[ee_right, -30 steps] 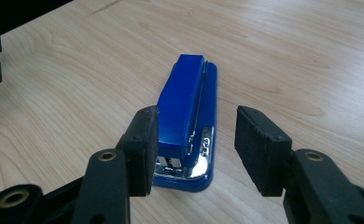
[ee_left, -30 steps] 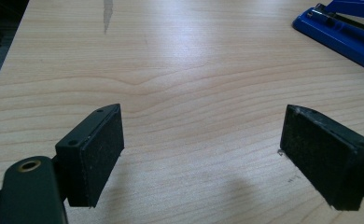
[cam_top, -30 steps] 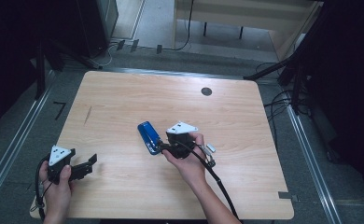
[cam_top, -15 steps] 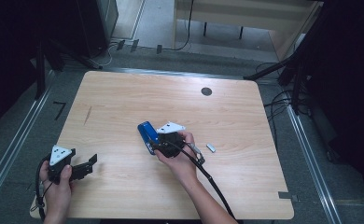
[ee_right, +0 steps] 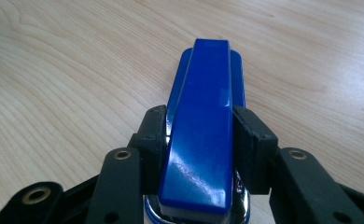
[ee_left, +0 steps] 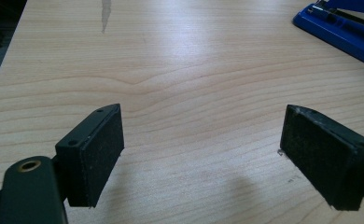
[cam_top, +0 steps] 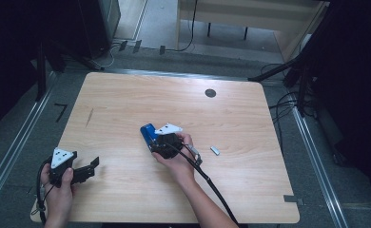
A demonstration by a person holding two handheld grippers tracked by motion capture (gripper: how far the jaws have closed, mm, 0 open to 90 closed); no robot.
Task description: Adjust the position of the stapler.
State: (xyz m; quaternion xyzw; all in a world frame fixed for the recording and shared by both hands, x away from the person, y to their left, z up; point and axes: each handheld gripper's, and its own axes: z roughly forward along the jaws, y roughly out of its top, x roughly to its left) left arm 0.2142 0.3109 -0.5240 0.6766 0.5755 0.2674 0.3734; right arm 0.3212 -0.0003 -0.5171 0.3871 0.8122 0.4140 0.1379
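- Blue stapler (ee_right: 203, 121) lies on the wooden table (cam_top: 250, 118), near the middle of the top, slightly toward the person's side. In the high view it shows as a blue block (cam_top: 148, 133) just beyond the right gripper, long axis running away from the person.
- Right gripper view: glossy blue top arm runs straight up the frame; wider blue base shows beneath it at the far end, a bit of chrome metal at the near end.
- Right gripper (ee_right: 199, 140) straddles the stapler's near end. Both black pads (ee_right: 248, 140) sit against the sides of the top arm, one each side, clamped on it. Jaws have just been closing, with the stapler between them.
- Stapler base looks flat on the wood; whether it is lifted at all cannot be told.
- Right hand (cam_top: 176, 159) wraps the gripper body from behind; grey three-cornered plate on top, black cable trailing back along the forearm toward the bottom edge.
- Small grey metal piece (cam_top: 215, 150) lies on the table to the right of the right hand, near but apart from it.
- Left gripper (ee_left: 203, 154) sits well apart, at the table's near left corner, held in the left hand (cam_top: 55, 183). Jaws spread wide, bare wood between the pads, gripping nothing.
- Left gripper view: stapler's blue edge (ee_left: 339, 28) at the top right corner, far from the jaws.
- Dark round hole (cam_top: 210, 93) in the table top toward the far edge.
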